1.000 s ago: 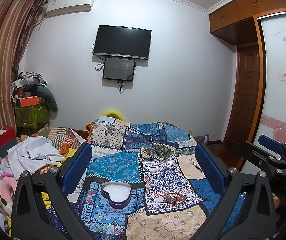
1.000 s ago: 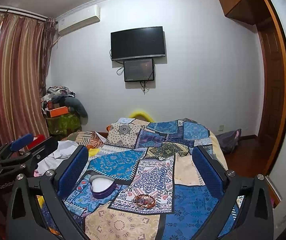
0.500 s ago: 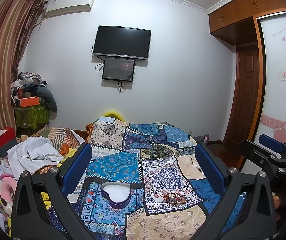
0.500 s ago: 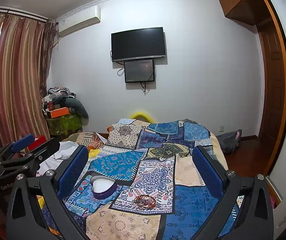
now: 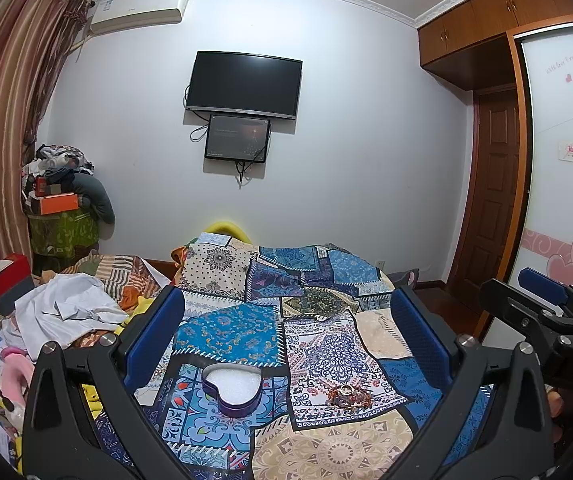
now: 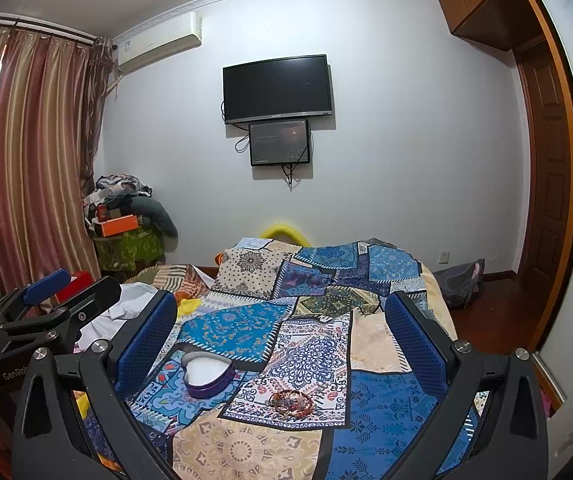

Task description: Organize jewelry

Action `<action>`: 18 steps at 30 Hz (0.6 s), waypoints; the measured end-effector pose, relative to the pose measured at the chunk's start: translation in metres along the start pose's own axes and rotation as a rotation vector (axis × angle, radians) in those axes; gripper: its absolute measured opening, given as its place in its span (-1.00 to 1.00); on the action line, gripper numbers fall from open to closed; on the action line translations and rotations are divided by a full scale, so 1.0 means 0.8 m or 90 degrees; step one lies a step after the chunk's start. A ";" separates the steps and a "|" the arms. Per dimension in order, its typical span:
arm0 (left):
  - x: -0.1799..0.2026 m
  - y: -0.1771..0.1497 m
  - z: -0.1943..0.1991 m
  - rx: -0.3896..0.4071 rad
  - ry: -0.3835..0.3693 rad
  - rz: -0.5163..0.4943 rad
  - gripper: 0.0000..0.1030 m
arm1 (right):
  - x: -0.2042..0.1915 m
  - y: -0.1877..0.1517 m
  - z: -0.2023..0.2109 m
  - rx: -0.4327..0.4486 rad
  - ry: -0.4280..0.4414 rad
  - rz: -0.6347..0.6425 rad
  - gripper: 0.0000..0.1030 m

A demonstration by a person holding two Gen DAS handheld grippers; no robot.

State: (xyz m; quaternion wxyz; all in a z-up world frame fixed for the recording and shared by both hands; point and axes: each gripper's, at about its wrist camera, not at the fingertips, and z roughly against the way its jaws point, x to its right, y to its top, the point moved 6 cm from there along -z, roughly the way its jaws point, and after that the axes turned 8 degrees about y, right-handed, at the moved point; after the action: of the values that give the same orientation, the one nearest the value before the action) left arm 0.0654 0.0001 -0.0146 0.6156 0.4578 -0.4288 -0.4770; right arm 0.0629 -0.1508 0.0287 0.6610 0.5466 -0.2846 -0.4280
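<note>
I'm looking down a bed covered by a patchwork quilt [image 5: 286,320] of blue, cream and navy prints, which fills the lower middle of both views. Behind it is a pale wall with a dark TV [image 5: 244,82] and a smaller screen [image 5: 236,138] hung just under it, cables trailing below. An air conditioner [image 5: 140,8] sits high on the wall beside striped curtains [image 6: 26,160]. In the corner near the curtains there's a heap of clothes and an orange box [image 5: 58,203] on a green-draped stand. A white cloth [image 5: 66,312] lies crumpled at the quilt's left edge. A wooden door [image 5: 494,184] and upper cupboards stand on the right side.

The jewelry [image 5: 346,395] is a small tangled pile of reddish and gold bangles and rings — it rests on a blue-and-white paisley patch near the foot of the bed. Just beside it, apart from it, sits a purple heart-shaped tin [image 5: 232,388], lid off, with white padding inside and nothing on it that I can see.

My left gripper [image 5: 286,332] is spread wide and holds nothing, hovering above the quilt. My right gripper [image 6: 282,332] is equally wide and empty — tin and jewelry show between its fingers, well below.
</note>
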 end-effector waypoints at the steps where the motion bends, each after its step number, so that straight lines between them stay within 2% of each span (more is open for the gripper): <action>1: 0.000 0.000 0.000 0.000 0.000 0.000 1.00 | 0.000 0.000 0.000 0.000 0.000 0.000 1.00; 18: -0.001 -0.005 -0.012 -0.015 0.002 0.000 1.00 | 0.006 -0.006 -0.011 -0.016 0.000 -0.006 1.00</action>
State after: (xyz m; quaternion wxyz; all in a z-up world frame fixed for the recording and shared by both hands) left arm 0.0738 0.0020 -0.0209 0.6218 0.4509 -0.4224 -0.4812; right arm 0.0718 -0.1508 0.0217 0.6660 0.5395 -0.2769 -0.4345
